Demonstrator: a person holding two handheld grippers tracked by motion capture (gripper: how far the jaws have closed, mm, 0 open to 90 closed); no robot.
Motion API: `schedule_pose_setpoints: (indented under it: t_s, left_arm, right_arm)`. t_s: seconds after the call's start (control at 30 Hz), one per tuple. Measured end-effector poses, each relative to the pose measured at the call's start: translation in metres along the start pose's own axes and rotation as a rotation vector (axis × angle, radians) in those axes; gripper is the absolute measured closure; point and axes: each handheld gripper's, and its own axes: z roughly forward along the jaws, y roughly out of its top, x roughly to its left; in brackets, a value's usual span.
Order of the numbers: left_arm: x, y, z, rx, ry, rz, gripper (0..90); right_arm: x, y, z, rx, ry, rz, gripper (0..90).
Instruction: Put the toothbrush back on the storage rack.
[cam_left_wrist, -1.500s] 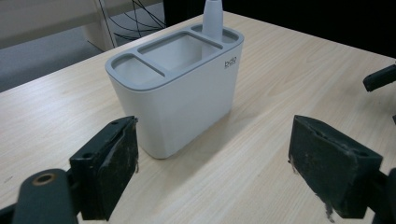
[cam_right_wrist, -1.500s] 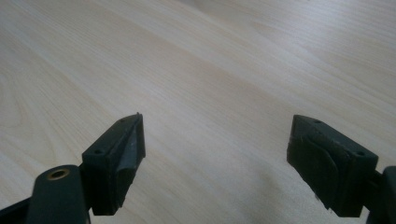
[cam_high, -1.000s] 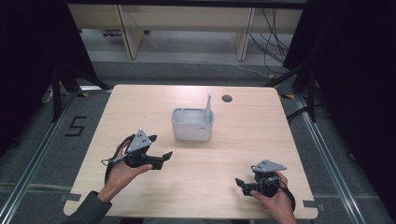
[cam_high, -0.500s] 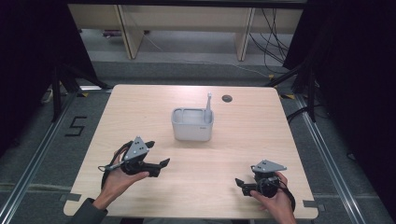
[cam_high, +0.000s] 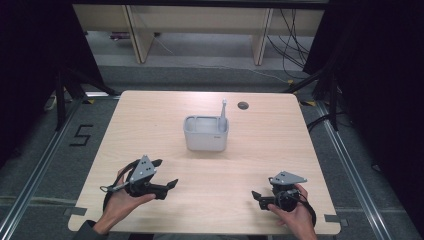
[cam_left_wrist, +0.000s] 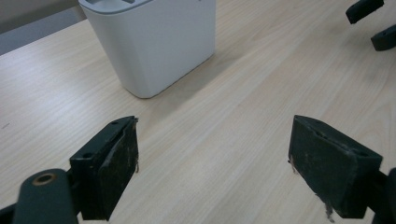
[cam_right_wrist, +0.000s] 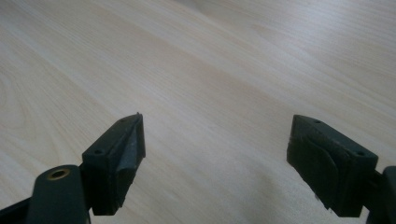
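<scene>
White bin (cam_high: 206, 135) w/ upright toothbrush (cam_high: 223, 111) inside; left gripper (cam_high: 167, 184) & right gripper (cam_high: 256, 195) jaws apart, empty.

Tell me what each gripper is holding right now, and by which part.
Nothing is held. The left gripper and the right gripper both have their jaws wide apart over bare table. The white container stands untouched farther back.

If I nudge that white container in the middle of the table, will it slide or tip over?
The white container looks like rigid plastic with a broad, flat base on the smooth wooden table, so a low push would probably slide it. It seems hollow and likely light. The thin upright stick leaning inside at one corner might rattle or shift, and a high push could tilt the container.
</scene>
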Motion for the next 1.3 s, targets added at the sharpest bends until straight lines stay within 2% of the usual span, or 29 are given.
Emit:
schedule_pose_setpoints:
  t_s: [0.13,0.17,0.23,0.37,0.47,0.57,0.6,0.63,0.7,0.77,0.8,0.9,1.0,1.1,1.13,1.17,1.2,1.23,1.3]
  left_arm:
    - [-0.004,-0.005,-0.001,0.019,-0.002,0.010,15.4]
    - [-0.005,-0.006,-0.001,0.021,-0.004,0.013,15.4]
    - [-0.007,-0.007,-0.002,0.025,-0.007,0.020,15.4]
    - [-0.010,-0.008,-0.003,0.021,-0.009,0.019,15.4]
    - [-0.013,-0.012,-0.005,0.038,-0.016,0.045,15.4]
    - [-0.017,-0.015,-0.006,0.043,-0.014,0.044,15.4]
    - [-0.017,-0.016,-0.007,0.056,-0.022,0.060,15.4]
    - [-0.019,-0.018,-0.007,0.048,-0.021,0.043,15.4]
    - [-0.020,-0.019,-0.008,0.056,-0.018,0.058,15.4]
    - [-0.023,-0.022,-0.008,0.046,-0.021,0.039,15.4]
    - [-0.023,-0.023,-0.010,0.069,-0.027,0.068,15.4]
    - [-0.025,-0.025,-0.010,0.052,-0.026,0.053,15.4]
    - [-0.026,-0.028,-0.013,0.073,-0.031,0.068,15.4]
    - [-0.029,-0.031,-0.012,0.071,-0.029,0.055,15.4]
    - [-0.028,-0.033,-0.013,0.098,-0.037,0.081,15.4]
    - [-0.030,-0.034,-0.013,0.085,-0.033,0.068,15.4]
    - [-0.030,-0.035,-0.013,0.095,-0.035,0.076,15.4]
    - [-0.032,-0.036,-0.012,0.089,-0.032,0.061,15.4]
    - [-0.034,-0.039,-0.012,0.102,-0.034,0.079,15.4]
  right_arm:
    - [0.000,0.000,0.000,0.001,0.001,0.002,20.0]
    - [0.001,0.000,0.000,0.007,0.013,0.019,20.0]
    - [0.002,0.000,0.000,0.008,0.008,0.032,20.0]
    - [0.002,0.000,0.000,0.007,0.009,0.018,20.0]
    - [0.001,0.000,0.000,0.006,0.008,0.018,20.0]
    - [0.002,0.000,0.000,0.005,0.009,0.017,20.0]
    - [0.000,0.000,0.000,0.001,0.008,-0.001,20.0]
    - [0.000,0.000,0.000,0.001,0.007,0.000,20.0]
    - [0.000,0.000,0.000,-0.001,0.008,-0.003,20.0]
    - [0.000,0.000,0.000,-0.001,0.008,-0.003,20.0]
    - [0.000,0.000,0.000,0.000,0.008,-0.003,20.0]
    - [0.000,0.000,0.000,0.001,0.007,-0.003,20.0]
    - [0.000,0.000,0.001,0.003,0.010,-0.005,20.0]
    - [-0.001,0.000,0.001,0.000,0.015,-0.017,20.0]
    - [-0.001,0.000,0.001,0.000,0.015,-0.017,20.0]
    - [-0.001,0.000,0.001,0.000,0.015,-0.017,20.0]
    - [-0.001,0.000,0.001,0.001,0.015,-0.016,20.0]
    - [0.000,0.000,0.001,0.002,0.014,-0.015,20.0]
    - [0.000,0.000,0.001,0.001,0.014,-0.016,20.0]
